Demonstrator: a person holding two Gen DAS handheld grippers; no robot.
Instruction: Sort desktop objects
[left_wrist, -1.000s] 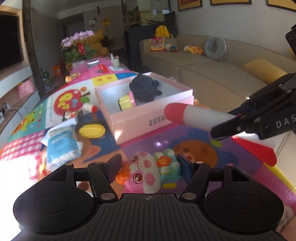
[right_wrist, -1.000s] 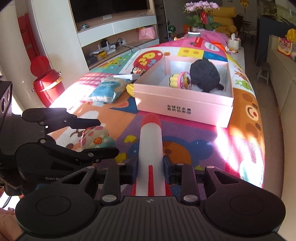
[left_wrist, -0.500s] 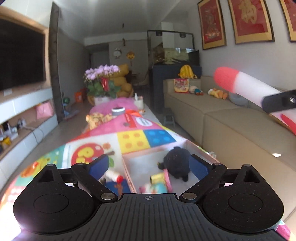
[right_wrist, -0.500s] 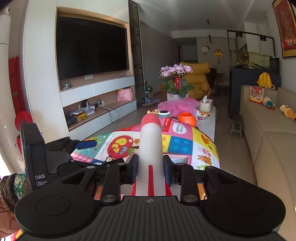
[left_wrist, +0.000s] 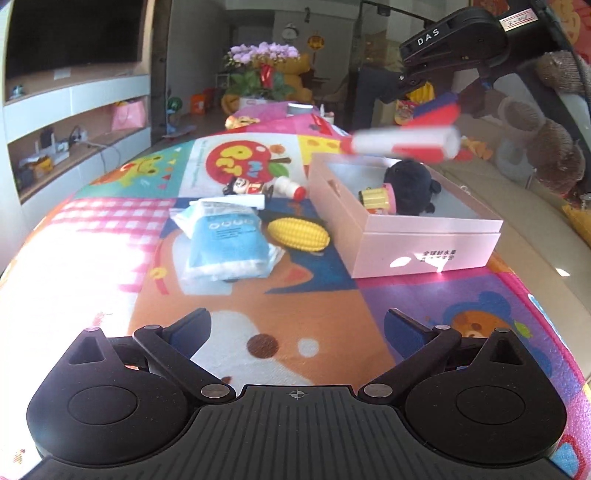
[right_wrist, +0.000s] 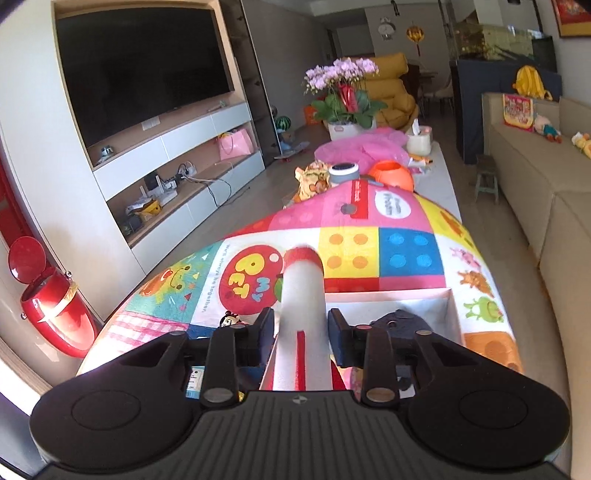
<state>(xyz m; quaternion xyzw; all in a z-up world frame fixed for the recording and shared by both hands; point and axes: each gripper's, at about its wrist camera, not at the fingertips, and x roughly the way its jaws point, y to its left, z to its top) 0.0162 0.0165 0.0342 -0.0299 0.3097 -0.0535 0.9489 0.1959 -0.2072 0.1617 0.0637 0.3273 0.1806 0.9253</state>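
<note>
Pink box (left_wrist: 424, 240), rigid card, sits at two o'clock on the soft patchwork surface (left_wrist: 258, 317); the right gripper (right_wrist: 301, 330), jaws pinching a smooth foam rocket (left_wrist: 402, 144), has swung from high in the air to above it, so a drop looks imminent. Left gripper (left_wrist: 297, 325), jaws spread and empty, has tilted back down. Crinkly blue packet (left_wrist: 225, 240) and ribbed yellow corn (left_wrist: 297, 234) remain outside.

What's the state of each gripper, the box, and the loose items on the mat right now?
left gripper: open, empty, above the mat.
right gripper: shut on toy rocket.
toy rocket: held in the air over the box, roughly level.
pink box: open, no lid on; holds a black plush and a small yellow toy.
toy corn: lying on the mat beside the box.
blue packet: lying flat on the mat.
</note>
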